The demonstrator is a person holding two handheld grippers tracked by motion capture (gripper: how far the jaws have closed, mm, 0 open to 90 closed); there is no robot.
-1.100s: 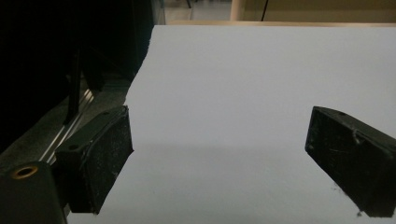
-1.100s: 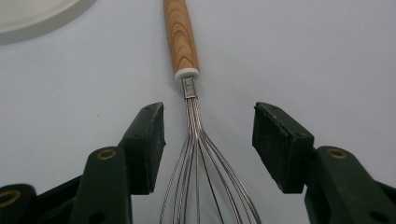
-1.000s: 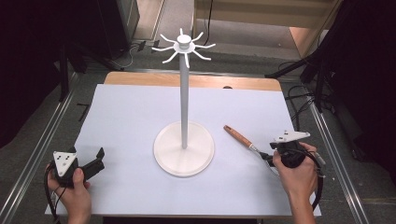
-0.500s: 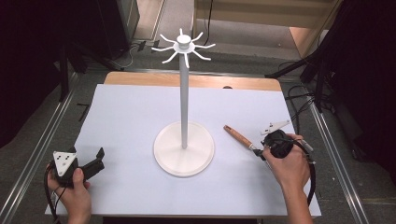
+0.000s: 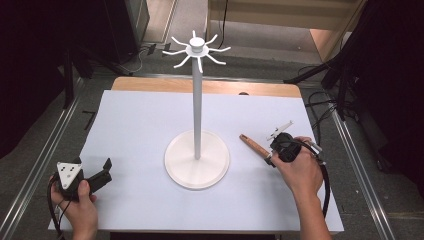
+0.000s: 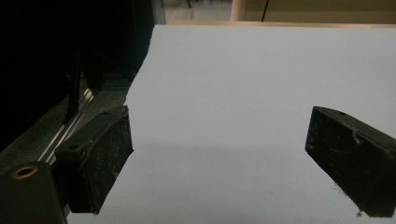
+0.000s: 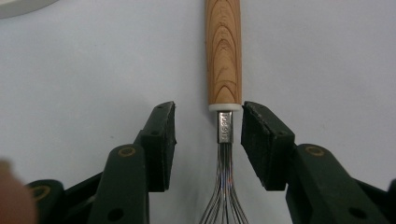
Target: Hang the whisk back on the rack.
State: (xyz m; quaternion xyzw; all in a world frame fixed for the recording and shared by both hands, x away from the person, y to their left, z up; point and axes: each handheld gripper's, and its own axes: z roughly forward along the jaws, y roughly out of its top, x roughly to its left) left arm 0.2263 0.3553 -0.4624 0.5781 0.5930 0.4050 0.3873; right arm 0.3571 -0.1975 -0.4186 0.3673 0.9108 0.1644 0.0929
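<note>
While the whisk (image 7: 223,60) is lying flat on the counter (image 5: 140,130) right of the white stand (image 5: 197,159), the right gripper (image 7: 208,135) is straddling its metal neck, and its jaws have just been closing without yet pinching. Being light, stiff and smooth, it is asking for a grip at the collar. The left gripper (image 6: 219,158) is resting wide and empty.
</note>
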